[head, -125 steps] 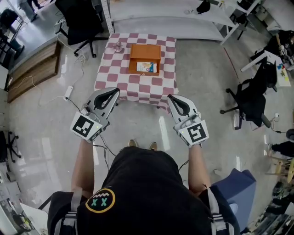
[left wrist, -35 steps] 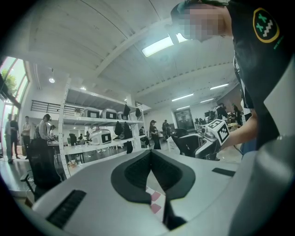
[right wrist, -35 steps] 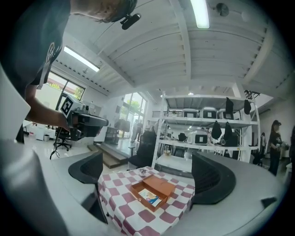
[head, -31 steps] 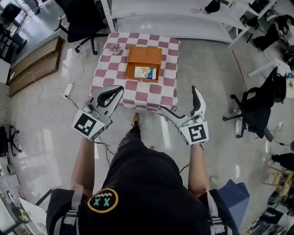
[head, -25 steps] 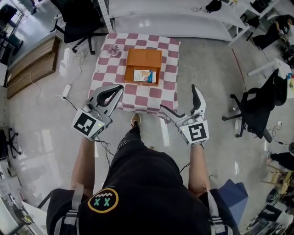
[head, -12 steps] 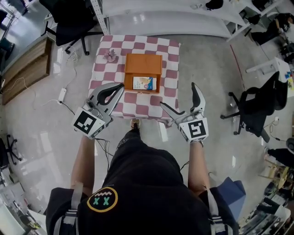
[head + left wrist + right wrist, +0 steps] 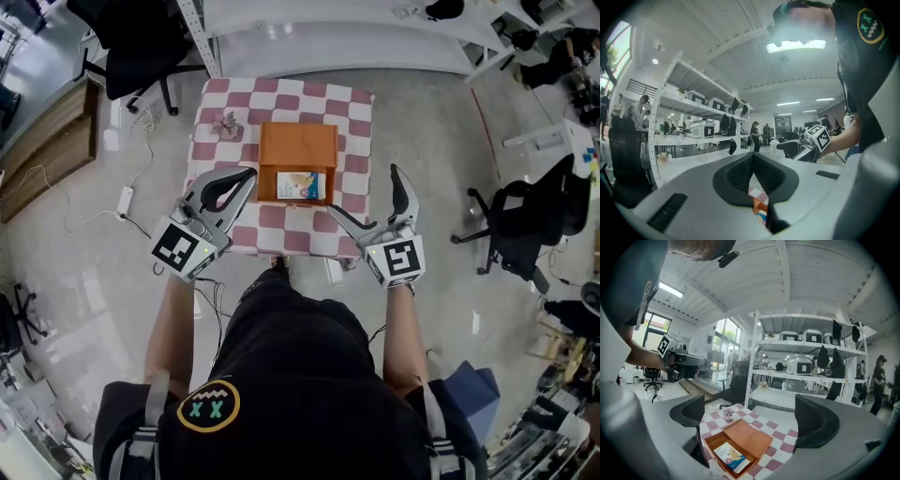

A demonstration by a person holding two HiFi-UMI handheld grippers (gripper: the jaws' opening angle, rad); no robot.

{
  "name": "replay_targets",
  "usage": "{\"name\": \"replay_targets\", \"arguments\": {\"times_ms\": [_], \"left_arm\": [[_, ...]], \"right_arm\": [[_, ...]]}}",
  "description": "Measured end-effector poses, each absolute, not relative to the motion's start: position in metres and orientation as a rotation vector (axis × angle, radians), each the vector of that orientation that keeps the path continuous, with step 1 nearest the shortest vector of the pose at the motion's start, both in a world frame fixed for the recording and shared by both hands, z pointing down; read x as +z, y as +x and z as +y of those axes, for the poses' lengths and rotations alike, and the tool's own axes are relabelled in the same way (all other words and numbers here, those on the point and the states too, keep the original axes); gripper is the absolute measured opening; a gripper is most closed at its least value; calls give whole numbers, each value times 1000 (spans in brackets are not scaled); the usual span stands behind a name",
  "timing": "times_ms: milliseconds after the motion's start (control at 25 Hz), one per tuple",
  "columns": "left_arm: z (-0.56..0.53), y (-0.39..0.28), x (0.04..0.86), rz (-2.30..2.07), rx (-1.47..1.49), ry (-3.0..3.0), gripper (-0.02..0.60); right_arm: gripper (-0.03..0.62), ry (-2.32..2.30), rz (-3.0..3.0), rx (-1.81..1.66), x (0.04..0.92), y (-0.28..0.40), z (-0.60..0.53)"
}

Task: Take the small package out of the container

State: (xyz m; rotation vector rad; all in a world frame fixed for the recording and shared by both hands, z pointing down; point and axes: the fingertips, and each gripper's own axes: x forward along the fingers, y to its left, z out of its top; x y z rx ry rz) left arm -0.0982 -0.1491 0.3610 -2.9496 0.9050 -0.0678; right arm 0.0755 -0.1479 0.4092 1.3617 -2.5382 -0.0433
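A low table (image 7: 357, 123) with a pink-and-white checked cloth stands just ahead of me. On it lies an open orange container (image 7: 298, 150), and a small white-and-blue package (image 7: 302, 186) rests in its near half. My left gripper (image 7: 246, 176) is shut and empty, over the table's near left corner. My right gripper (image 7: 362, 189) is open and empty, over the near right edge. The right gripper view looks between wide-apart jaws (image 7: 752, 418) at the container (image 7: 749, 437) and package (image 7: 731, 456). In the left gripper view the gripper (image 7: 753, 158) shows closed pads.
A small pink object (image 7: 225, 122) sits on the cloth left of the container. Around the table are office chairs (image 7: 141, 47) (image 7: 525, 216), a long white bench (image 7: 356, 37), a wooden platform (image 7: 47, 141) and floor cables (image 7: 122, 197). White shelving (image 7: 806, 376) stands behind the table.
I have walked up to the table, which has come nearer under the grippers. The right gripper was shut five seconds ago and is open now. The left stayed shut.
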Motion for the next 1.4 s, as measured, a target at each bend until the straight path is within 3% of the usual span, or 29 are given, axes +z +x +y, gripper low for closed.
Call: {"name": "replay_targets", "arguments": {"times_ms": [360, 1400], "left_arm": [[-185, -103, 369, 861, -68, -2985, 17], [-170, -64, 363, 1040, -139, -3011, 17]], "right_arm": [[597, 1391, -2499, 73, 439, 69, -190], [592, 1117, -2244, 782, 672, 54, -225]]}}
